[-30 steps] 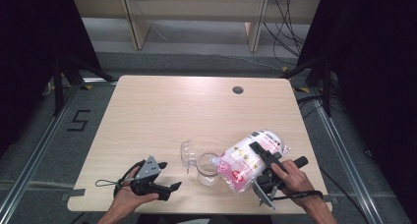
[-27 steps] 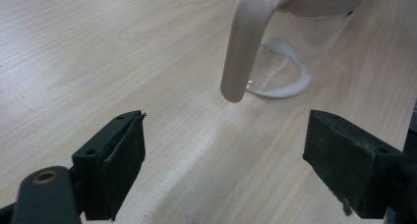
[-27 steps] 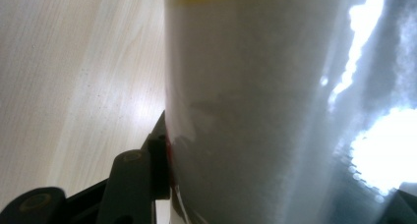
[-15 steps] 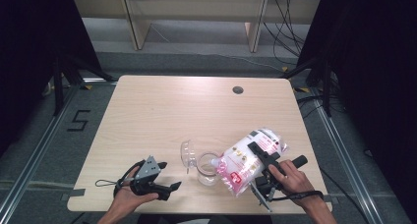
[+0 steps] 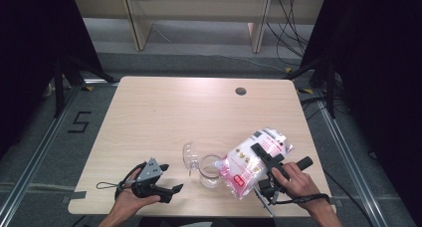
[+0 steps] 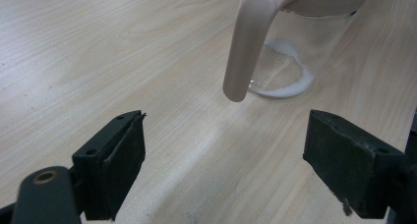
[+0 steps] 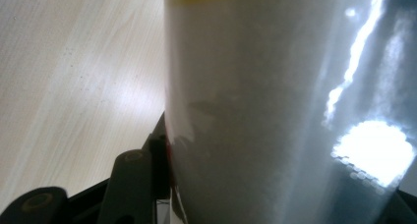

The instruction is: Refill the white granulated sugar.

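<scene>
1. The right gripper (image 5: 268, 174), jaws clenched on the pink-and-white bag (image 5: 251, 162), has tipped it lower since a second ago; its corner now reaches the glass jar (image 5: 211, 170), so pouring looks underway.
2. The left gripper (image 5: 154, 184) rests with jaws released, the jar just ahead of them.

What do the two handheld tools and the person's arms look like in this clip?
Both are black two-jaw tools. The left tool carries a grey three-cornered plate on top and trails a thin black cable loop; its jaws are flat black pads with screw holes. The right tool has a black handle and a black cable around the wrist. Forearms are bare, with no sleeves in view.
</scene>
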Demonstrator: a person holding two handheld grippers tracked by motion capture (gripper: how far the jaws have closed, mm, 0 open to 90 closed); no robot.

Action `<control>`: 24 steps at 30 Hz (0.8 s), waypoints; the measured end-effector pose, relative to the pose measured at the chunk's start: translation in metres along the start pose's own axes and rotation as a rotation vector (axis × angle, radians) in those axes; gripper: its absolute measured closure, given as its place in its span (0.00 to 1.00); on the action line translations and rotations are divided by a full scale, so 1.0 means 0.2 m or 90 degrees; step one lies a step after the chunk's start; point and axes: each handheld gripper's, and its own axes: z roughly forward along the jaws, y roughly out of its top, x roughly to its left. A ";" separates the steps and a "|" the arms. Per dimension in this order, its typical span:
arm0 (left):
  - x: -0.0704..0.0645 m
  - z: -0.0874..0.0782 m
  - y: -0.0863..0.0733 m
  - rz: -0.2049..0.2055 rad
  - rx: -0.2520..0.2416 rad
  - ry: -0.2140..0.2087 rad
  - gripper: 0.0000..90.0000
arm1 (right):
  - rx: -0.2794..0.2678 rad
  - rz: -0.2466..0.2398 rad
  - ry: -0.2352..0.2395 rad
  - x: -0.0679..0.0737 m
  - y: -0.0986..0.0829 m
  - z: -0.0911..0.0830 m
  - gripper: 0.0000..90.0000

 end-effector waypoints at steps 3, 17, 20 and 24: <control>0.00 0.00 0.00 -0.002 -0.007 0.005 0.17 | 0.000 0.004 0.003 0.00 0.00 0.00 0.57; 0.00 0.00 0.00 0.007 0.000 0.002 0.17 | -0.006 -0.020 -0.017 0.00 0.01 0.00 0.57; 0.00 0.00 0.00 0.009 0.002 0.010 0.17 | 0.008 -0.017 -0.021 0.01 0.01 0.00 0.57; 0.00 0.00 0.00 0.004 -0.003 0.007 0.17 | 0.005 -0.008 -0.033 0.01 0.01 0.00 0.57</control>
